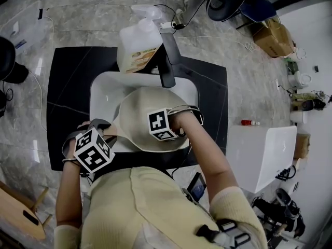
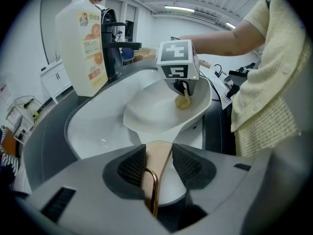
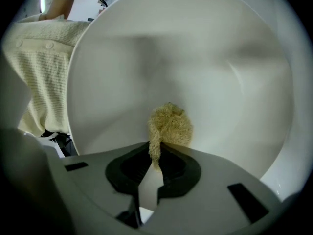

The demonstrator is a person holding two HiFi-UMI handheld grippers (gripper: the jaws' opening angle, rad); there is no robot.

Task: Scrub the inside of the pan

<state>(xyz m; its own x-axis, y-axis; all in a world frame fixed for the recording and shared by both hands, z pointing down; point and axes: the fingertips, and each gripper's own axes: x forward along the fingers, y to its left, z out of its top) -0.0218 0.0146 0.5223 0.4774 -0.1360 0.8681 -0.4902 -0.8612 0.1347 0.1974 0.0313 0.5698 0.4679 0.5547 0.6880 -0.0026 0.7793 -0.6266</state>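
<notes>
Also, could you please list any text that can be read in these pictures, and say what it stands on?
Jug label: print above orange pictures, too blurred to read.
Marker cube: black-and-white square patterns only, no words.
Nothing else shows readable print.

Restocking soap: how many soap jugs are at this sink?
1: the jug stands behind the sink, left of the faucet; the pan may hide more.

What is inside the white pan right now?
Inside the pan there is only a yellowish fibrous scrubber, pinched by the right gripper and resting against the pan's inner surface. The patch under the scrubber is covered and cannot be seen.
</notes>
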